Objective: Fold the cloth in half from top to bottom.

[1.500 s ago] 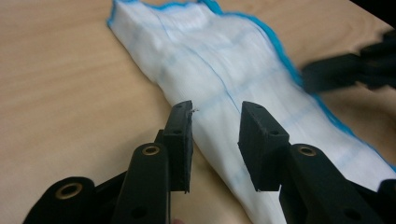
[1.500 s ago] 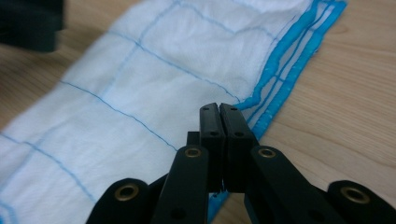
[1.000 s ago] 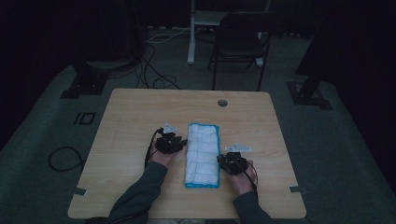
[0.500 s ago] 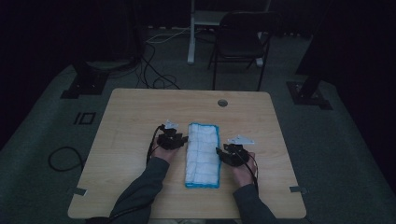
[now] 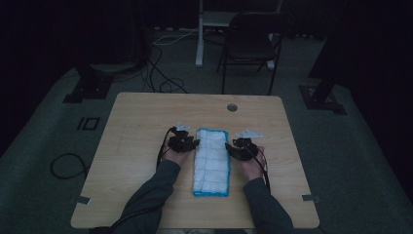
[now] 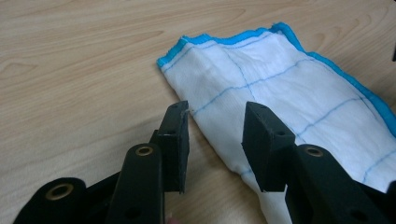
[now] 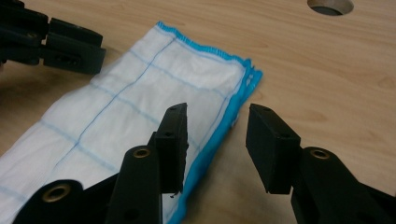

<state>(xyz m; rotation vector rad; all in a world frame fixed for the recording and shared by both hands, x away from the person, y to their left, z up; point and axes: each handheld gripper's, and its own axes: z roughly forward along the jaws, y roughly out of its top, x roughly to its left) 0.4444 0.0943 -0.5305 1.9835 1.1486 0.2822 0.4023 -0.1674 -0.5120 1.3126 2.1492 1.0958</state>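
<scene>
Your left gripper (image 6: 212, 135) sits with its jaws partly open, and the folded edge of the white cloth with the blue border (image 6: 280, 88) lies between them, not pinched. Your right gripper (image 7: 215, 140) has just been opening its jaws. The cloth's blue edge lies between them, loose. On the wooden table (image 5: 146, 117), the cloth lies between your two grippers.
</scene>
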